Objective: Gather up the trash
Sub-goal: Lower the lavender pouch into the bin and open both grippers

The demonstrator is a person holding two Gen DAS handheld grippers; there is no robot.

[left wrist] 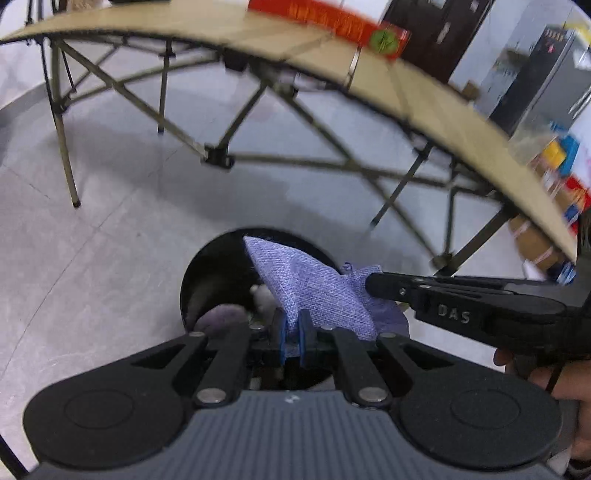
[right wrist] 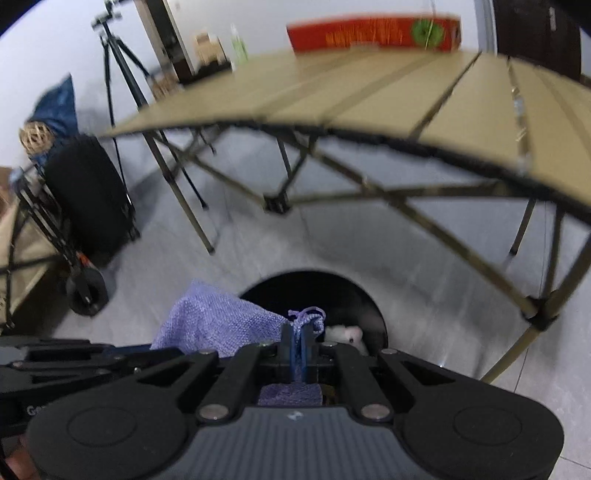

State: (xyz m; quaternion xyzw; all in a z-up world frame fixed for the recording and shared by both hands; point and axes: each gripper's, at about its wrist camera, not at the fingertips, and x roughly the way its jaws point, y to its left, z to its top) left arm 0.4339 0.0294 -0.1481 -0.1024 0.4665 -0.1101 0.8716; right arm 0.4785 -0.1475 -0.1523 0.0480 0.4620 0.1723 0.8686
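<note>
I am holding a purple cloth (left wrist: 314, 288) between my two claws, over the open mouth of a black bin (left wrist: 207, 273) that is standing on the floor in front of a folding table (left wrist: 424, 96). My left claw (left wrist: 291, 332) is clenching one edge of the cloth between its blue pads. My right claw (right wrist: 298, 341) is pinching the bunched corner with the drawstring, which is sticking up just past its tips. Gripping at two points is keeping the cloth spread and hanging clear of the bin's rim, I judge, so that it can drop in cleanly rather than snagging on the edge.

Both claws are tilting downward at the bin. Inside it, white crumpled scraps (right wrist: 345, 334) are lying near the bottom, so some trash seems to be collected already. A red box (right wrist: 373, 33) is sitting at the table's far edge, well apart from the bin; whether it is trash I cannot tell.

What I am judging to come next is opening both claws together over the mouth, since letting go with one alone could leave the cloth draped over the rim.
</note>
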